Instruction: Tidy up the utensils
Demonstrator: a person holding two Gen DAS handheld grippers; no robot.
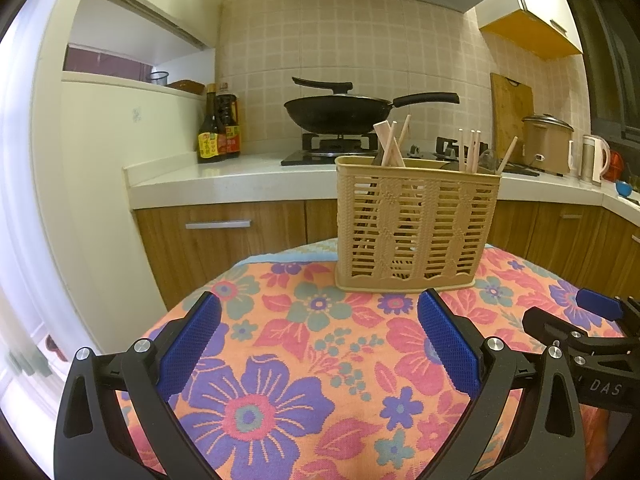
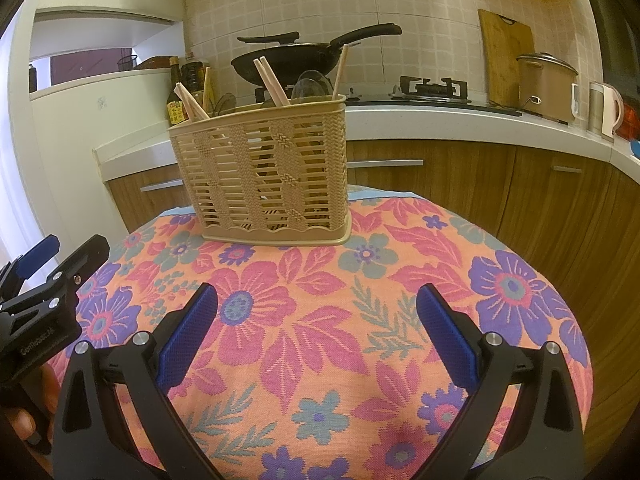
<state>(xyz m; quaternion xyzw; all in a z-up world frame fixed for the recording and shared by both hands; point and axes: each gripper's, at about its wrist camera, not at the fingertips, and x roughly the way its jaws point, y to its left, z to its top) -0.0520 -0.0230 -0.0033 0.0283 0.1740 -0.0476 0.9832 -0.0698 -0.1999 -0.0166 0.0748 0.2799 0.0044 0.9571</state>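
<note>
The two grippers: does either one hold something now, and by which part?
Nothing is held. The left gripper and the right gripper both have open jaws over the flowered cloth.

Your blue-padded black grippers frame a tan woven-pattern basket on an orange cloth of pink and purple flowers.

Warm, even indoor light; sharp centre, fisheye-bent dark edges.

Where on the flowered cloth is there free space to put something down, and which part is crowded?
The flowered cloth is bare between the utensil basket and both open grippers, left gripper and right gripper. It is also bare to the basket's right. The basket itself is crowded with chopsticks.
</note>
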